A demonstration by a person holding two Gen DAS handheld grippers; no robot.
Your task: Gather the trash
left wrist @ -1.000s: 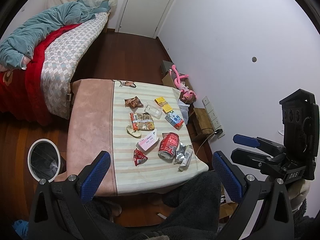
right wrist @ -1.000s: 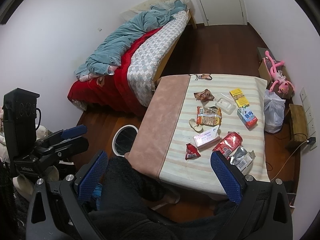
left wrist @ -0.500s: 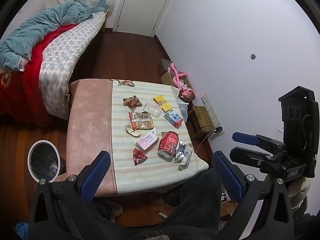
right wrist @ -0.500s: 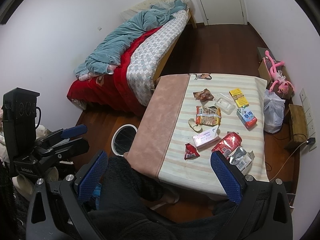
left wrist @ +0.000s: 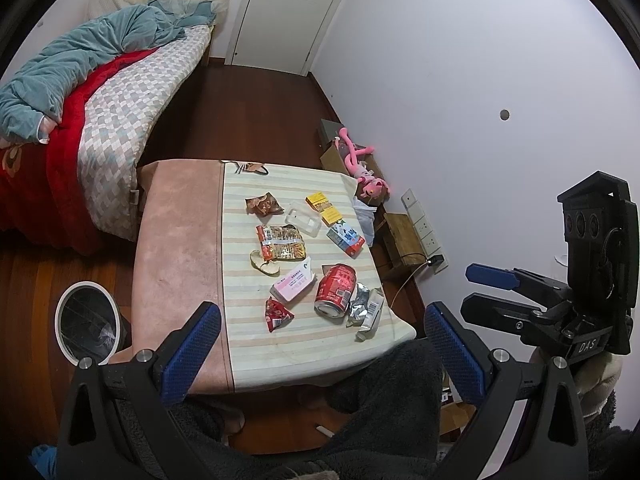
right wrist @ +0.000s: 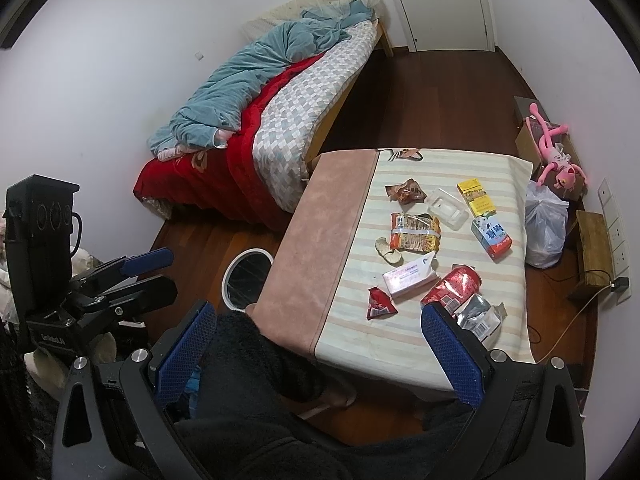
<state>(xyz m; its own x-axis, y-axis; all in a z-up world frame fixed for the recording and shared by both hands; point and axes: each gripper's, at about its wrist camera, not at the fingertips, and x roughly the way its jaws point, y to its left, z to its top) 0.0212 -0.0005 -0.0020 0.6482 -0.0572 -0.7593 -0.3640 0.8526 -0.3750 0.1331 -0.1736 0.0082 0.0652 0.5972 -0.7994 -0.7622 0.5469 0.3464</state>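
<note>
Overall, we are seeing very little change from a second ago: the left wrist view is sitting a touch lower on the room, so the table [left wrist: 180,240] and its litter are appearing slightly higher in frame than before, while the right wrist view is matching the earlier one almost exactly. Nothing on the table is shifting between frames.

We are holding the left gripper [left wrist: 320,354] released, jaws spread wide and empty, well above the near table edge. We are likewise keeping the right gripper [right wrist: 316,350] released and empty, fingers wide apart.

The trash is lying on the striped cloth [left wrist: 248,340]: a crushed red can [left wrist: 335,290] on its side, touching a silver foil wrapper [left wrist: 366,310] at the near right corner; a pink tissue pack [left wrist: 292,284] just beside the can; a small red packet [left wrist: 276,314] nearest us; a noodle wrapper [left wrist: 282,242] mid-table. The waste bin [left wrist: 88,326] is standing on the floor left of the table.

In the right wrist view, the right finger pad is covering part of the foil wrapper, and the table edge is cutting off the bin rim. Print on the packets is too small for us to read. Dark fleece clothing is hiding the floor below both grippers.
</note>
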